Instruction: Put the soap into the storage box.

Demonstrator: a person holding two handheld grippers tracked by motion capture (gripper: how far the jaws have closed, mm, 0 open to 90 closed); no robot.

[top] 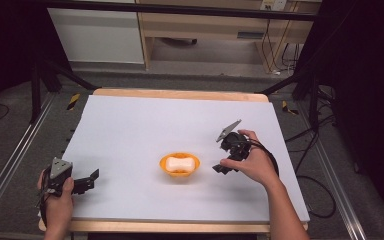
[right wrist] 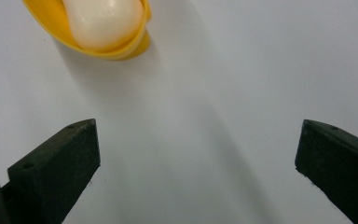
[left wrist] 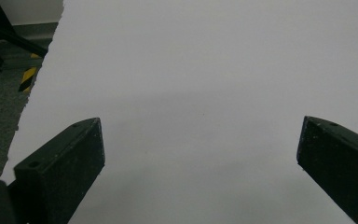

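While our right gripper (top: 219, 169) hangs just beside the orange bowl (top: 180, 170) at mid worktop (top: 130, 130), its jaws stand released, nothing between them. We see a white, rounded lump (top: 179, 163) lying in the bowl; what it is we cannot make out. Seen from the right gripper view, bowl (right wrist: 121, 49) and lump (right wrist: 103, 18) are cut off by the top edge. Our left gripper (top: 87, 182), jaws likewise spread, rests near the worktop's left edge, well apart from the bowl.

Orange-yellow bowl (top: 179, 164); white, perhaps glossy, lump (top: 179, 163); white table (top: 130, 130); black grippers.
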